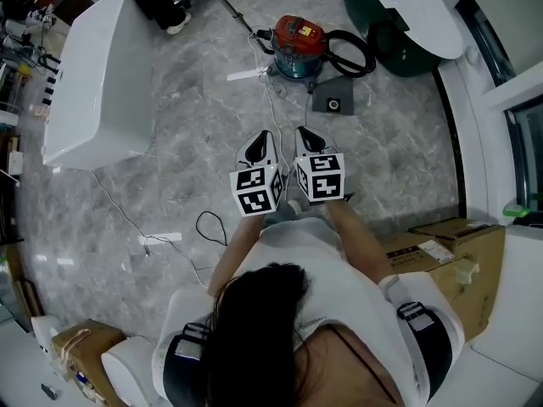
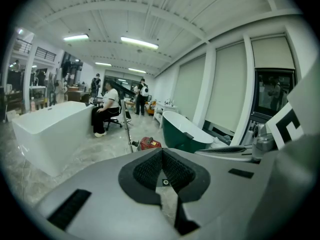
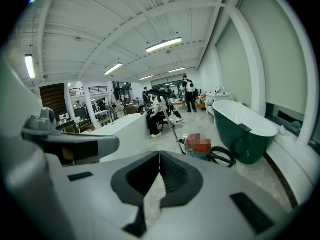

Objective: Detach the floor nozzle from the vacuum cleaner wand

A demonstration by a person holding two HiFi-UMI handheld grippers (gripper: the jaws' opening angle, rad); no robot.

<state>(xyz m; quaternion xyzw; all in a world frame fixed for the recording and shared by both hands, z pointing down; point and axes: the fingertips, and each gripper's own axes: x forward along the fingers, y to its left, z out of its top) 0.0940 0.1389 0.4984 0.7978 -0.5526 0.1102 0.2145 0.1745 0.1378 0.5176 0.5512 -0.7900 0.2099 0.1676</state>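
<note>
We judge no step complete. We hold the left gripper (image 1: 263, 138) and right gripper (image 1: 305, 134) pressed together, empty, well apart from the vacuum cleaner (image 1: 297, 45) and wand (image 1: 231, 8) ahead; we cannot make out the floor nozzle.

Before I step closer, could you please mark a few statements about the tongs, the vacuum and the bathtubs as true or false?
1. The left tongs and the right tongs are both shut and empty. True.
2. The red vacuum canister stands on the floor ahead of the tongs. True.
3. The left tongs grip the wand. False: the wand runs away beyond the canister, clear of both tongs.
4. Both bathtubs are white. False: the white bathtub is at the left, and the bathtub at the right is dark green.
</note>
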